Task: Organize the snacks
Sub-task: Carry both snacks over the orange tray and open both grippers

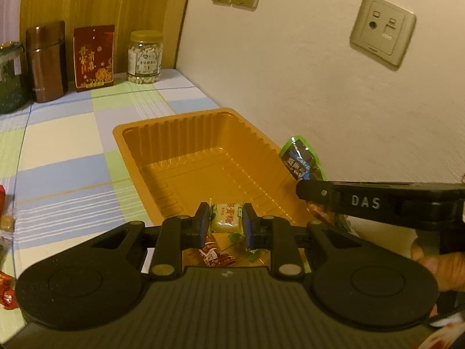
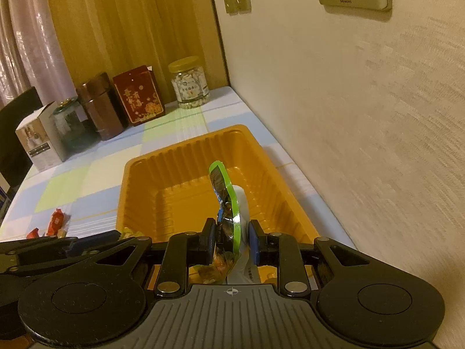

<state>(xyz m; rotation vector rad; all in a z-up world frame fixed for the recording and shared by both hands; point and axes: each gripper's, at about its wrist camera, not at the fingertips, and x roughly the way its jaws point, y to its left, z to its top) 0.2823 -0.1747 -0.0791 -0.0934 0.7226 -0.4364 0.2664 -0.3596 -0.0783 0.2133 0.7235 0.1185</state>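
An orange plastic tray lies on the checked tablecloth beside the wall. My left gripper hangs over the tray's near end, shut on a small white wrapped candy. Below it, a red-brown wrapped candy lies on the tray floor. My right gripper is shut on a green-edged dark snack packet, which stands on edge above the tray. In the left wrist view that packet sticks up at the tray's right rim.
At the table's far end stand a clear nut jar, a red box, a brown canister, a dark jar and a grey carton. Loose red candies lie left of the tray. A wall with sockets runs along the right.
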